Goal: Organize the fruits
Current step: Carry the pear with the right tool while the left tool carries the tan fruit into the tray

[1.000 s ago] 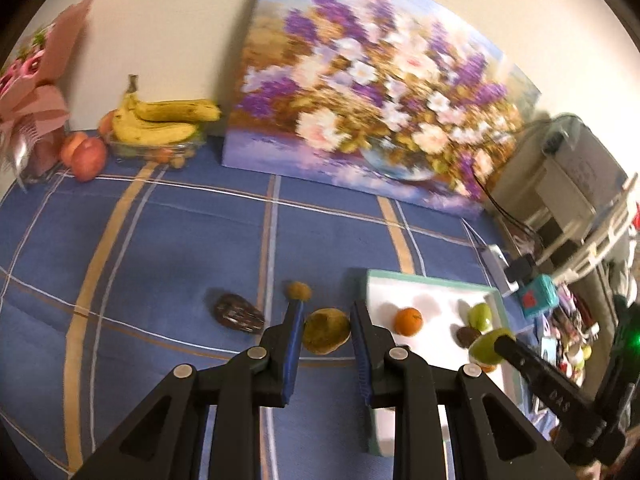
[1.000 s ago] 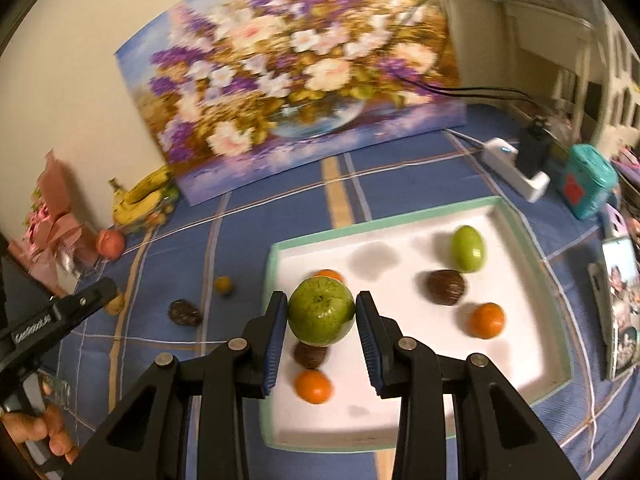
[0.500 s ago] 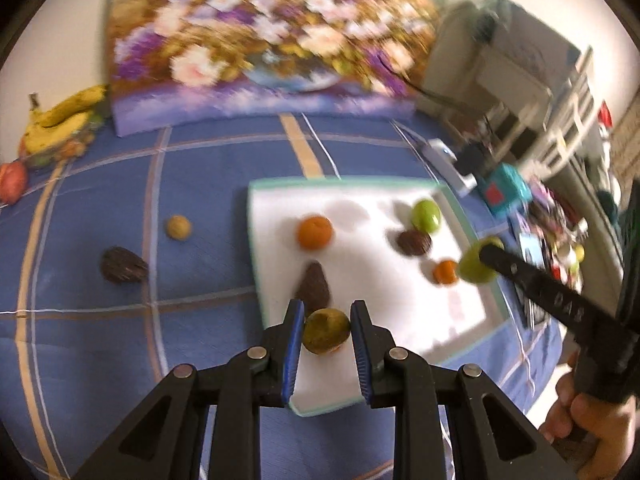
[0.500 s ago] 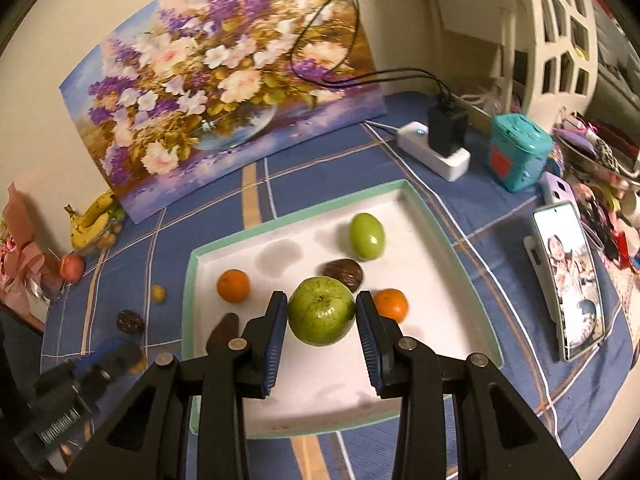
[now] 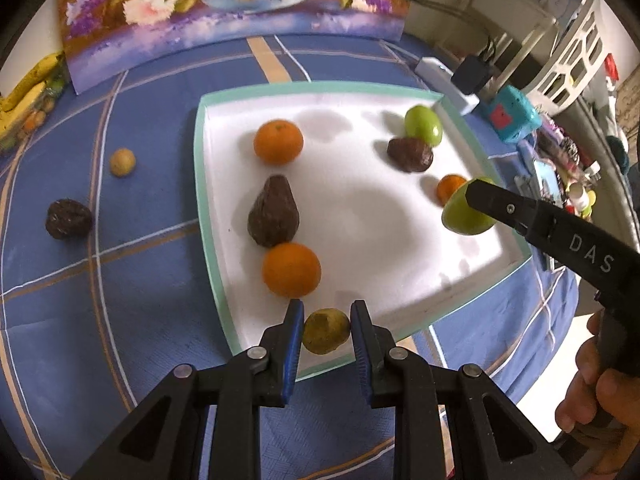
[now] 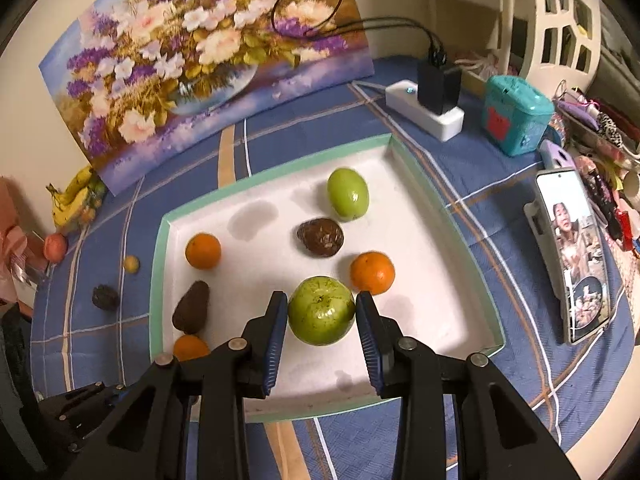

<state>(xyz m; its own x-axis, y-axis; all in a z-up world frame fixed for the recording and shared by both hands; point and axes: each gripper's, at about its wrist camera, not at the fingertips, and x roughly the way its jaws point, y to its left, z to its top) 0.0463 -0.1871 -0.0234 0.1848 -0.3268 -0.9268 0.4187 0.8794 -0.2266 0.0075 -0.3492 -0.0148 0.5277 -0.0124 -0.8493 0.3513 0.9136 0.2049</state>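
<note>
Below, both grippers hover over a white tray (image 6: 440, 216) with a mint-green rim that lies on a blue checked tablecloth (image 5: 132, 280). Left gripper (image 5: 326, 334): its blue-padded fingers (image 5: 291, 344) are closed on a small yellow-brown fruit (image 5: 325, 331), held above the tray's near edge. Right gripper (image 6: 322, 316): its fingers (image 6: 276, 336) clamp a round green apple (image 6: 322, 310) by its two sides, above the middle of the tray; in the left wrist view the same apple shows at the tip of the right gripper's black arm, with the person's hand (image 5: 596, 396) on the handle at the lower right. Contents of the tray: a smaller oval green fruit (image 6: 348, 194) near the far right corner; a dark brown round fruit (image 6: 320, 237) just in front of it; an orange (image 6: 372, 272) beside the held apple; a second orange (image 6: 203, 251) toward the far left; a dark brown avocado (image 6: 191, 312) by the left wall; a third orange (image 5: 291, 269) touching the avocado's near end. Outside the tray, on the cloth to its left: a small yellow fruit (image 5: 122, 162) and a dark wrinkled fruit (image 5: 68, 218), apart from each other. Background: a flower painting (image 6: 200, 60) leaning on the wall, bananas (image 6: 72, 196) at its left, a white power strip (image 6: 424, 112), a teal box (image 6: 516, 120), and a phone (image 6: 572, 256) with a lit screen to the tray's right.
</note>
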